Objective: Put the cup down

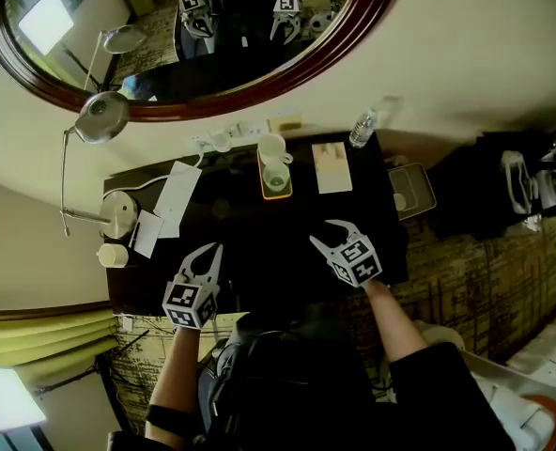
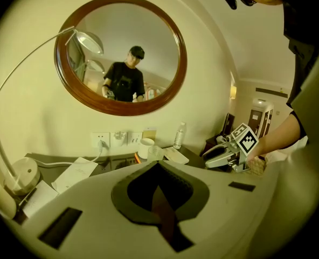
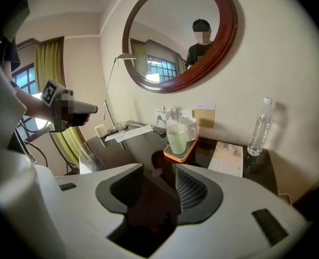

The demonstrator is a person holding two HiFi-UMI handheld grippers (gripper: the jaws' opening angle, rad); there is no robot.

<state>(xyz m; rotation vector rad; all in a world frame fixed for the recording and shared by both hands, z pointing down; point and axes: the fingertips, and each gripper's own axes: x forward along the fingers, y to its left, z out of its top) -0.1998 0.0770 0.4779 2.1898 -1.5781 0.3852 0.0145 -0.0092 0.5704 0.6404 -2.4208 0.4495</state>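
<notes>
Cup (image 3: 177, 138) stands upright on the tray (image 3: 174, 157), straight ahead of the released, empty right claw (image 3: 158, 180), nearer than the clenched left claw (image 1: 208, 259).

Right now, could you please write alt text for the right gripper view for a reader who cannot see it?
The right gripper, its jaws open and empty, points across a dark table at a glass cup and a white mug on an orange tray. A water bottle stands to the right, and a round mirror hangs above.
</notes>
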